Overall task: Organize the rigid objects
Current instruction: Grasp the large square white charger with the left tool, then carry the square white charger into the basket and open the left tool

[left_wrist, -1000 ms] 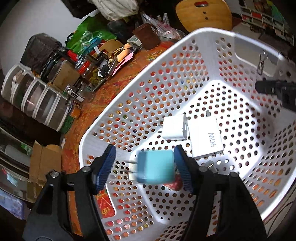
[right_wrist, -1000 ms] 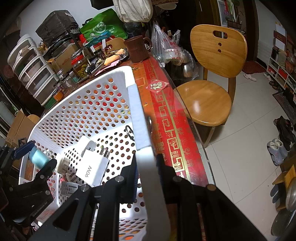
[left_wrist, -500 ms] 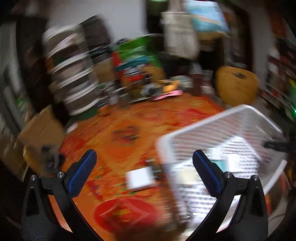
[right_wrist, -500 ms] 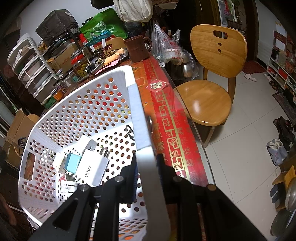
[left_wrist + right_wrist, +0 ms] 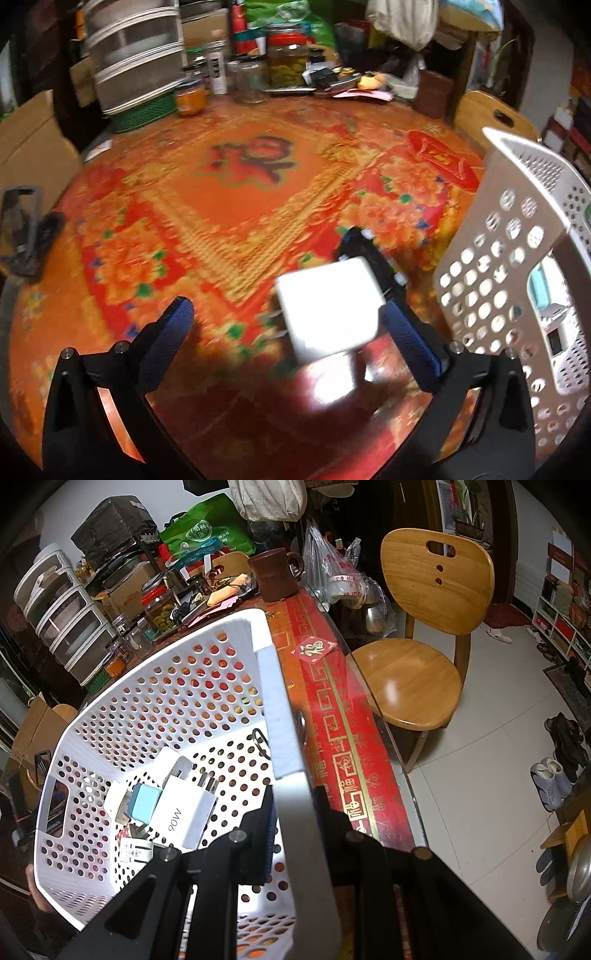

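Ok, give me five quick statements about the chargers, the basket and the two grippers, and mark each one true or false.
1. The right gripper is clamped on the white basket rim. True.
2. The left gripper is shut on the white charger. False: its jaws stand wide open, with the charger lying on the tablecloth near the right finger.
3. The light blue charger lies inside the basket. True.
4. The charger marked 90W sits on the table outside the basket. False: it lies in the basket, beside the light blue charger.
5. The basket holds nothing. False: several chargers lie in it.
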The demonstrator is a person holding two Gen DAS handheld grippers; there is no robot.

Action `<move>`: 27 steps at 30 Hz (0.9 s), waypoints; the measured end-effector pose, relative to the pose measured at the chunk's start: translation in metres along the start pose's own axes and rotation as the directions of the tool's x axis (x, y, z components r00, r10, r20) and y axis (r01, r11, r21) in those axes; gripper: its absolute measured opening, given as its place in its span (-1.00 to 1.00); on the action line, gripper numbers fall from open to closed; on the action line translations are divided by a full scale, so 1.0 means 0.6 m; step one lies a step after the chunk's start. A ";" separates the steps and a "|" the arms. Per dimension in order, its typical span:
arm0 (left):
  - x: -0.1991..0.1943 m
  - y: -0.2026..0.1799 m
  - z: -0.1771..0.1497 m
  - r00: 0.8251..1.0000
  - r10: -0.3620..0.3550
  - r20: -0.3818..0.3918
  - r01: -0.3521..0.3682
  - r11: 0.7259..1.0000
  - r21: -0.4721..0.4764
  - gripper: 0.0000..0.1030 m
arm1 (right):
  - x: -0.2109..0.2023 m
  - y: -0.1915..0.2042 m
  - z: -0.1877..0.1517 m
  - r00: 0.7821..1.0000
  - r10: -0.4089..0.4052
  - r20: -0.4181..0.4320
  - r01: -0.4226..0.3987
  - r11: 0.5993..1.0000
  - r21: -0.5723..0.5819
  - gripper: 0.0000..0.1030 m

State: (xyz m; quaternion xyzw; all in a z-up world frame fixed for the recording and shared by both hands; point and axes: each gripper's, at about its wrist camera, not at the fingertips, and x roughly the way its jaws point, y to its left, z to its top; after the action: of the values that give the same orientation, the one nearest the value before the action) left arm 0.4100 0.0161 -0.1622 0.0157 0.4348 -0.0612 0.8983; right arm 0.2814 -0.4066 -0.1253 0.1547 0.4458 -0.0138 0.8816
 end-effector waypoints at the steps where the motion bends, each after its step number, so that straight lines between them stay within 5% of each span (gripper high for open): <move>1: 0.011 -0.005 0.001 1.000 -0.002 -0.010 0.002 1.000 -0.003 0.99 | 0.000 0.000 0.000 1.000 -0.002 0.000 0.002 1.000 -0.001 -0.65; 12: 0.042 0.004 0.002 0.996 0.089 -0.012 -0.090 0.996 -0.028 0.87 | 0.001 0.003 -0.001 1.000 -0.022 0.005 0.023 1.000 -0.006 -0.65; 15: 0.047 0.003 0.003 0.995 0.094 -0.020 -0.094 0.995 -0.021 0.63 | 0.000 0.003 -0.001 1.000 -0.021 0.008 0.021 1.000 -0.005 -0.65; 16: 0.049 0.001 0.003 0.996 0.083 -0.024 -0.084 0.996 -0.016 0.39 | 0.000 0.003 -0.001 1.000 -0.022 0.008 0.022 1.000 -0.005 -0.65; 27: 0.024 0.020 -0.001 0.995 0.098 0.031 -0.095 0.993 -0.072 0.36 | 0.000 0.004 -0.001 0.999 -0.032 0.000 0.032 0.999 -0.010 -0.65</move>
State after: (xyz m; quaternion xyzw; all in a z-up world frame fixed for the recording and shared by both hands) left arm 0.4197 0.0265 -0.1743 0.0041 0.4198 -0.0026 0.9076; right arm 0.2814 -0.4039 -0.1250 0.1432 0.4484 -0.0259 0.8819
